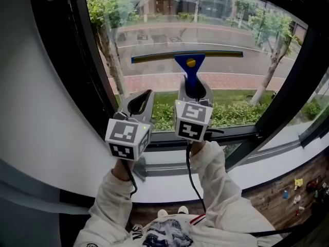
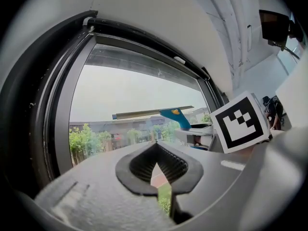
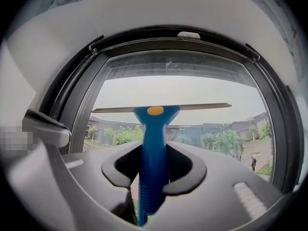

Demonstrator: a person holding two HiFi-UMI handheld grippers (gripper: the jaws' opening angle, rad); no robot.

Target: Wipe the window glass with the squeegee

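Observation:
A squeegee with a blue handle [image 1: 189,76] and a long dark blade [image 1: 154,57] rests flat against the window glass [image 1: 154,30], blade level. My right gripper [image 1: 194,90] is shut on the squeegee's handle [image 3: 153,162], and its blade [image 3: 202,107] spans the pane ahead. My left gripper [image 1: 139,103] hovers just left of it, shut with nothing between its jaws. From the left gripper view the squeegee [image 2: 175,117] shows to the upper right, beside the right gripper's marker cube [image 2: 240,123].
A black window frame [image 1: 92,60] borders the pane on the left and a slanted black post [image 1: 293,81] on the right. A white sill [image 1: 164,161] runs below the glass. White wall [image 1: 36,112] fills the left side. Small items lie on the wood floor [image 1: 303,189] at lower right.

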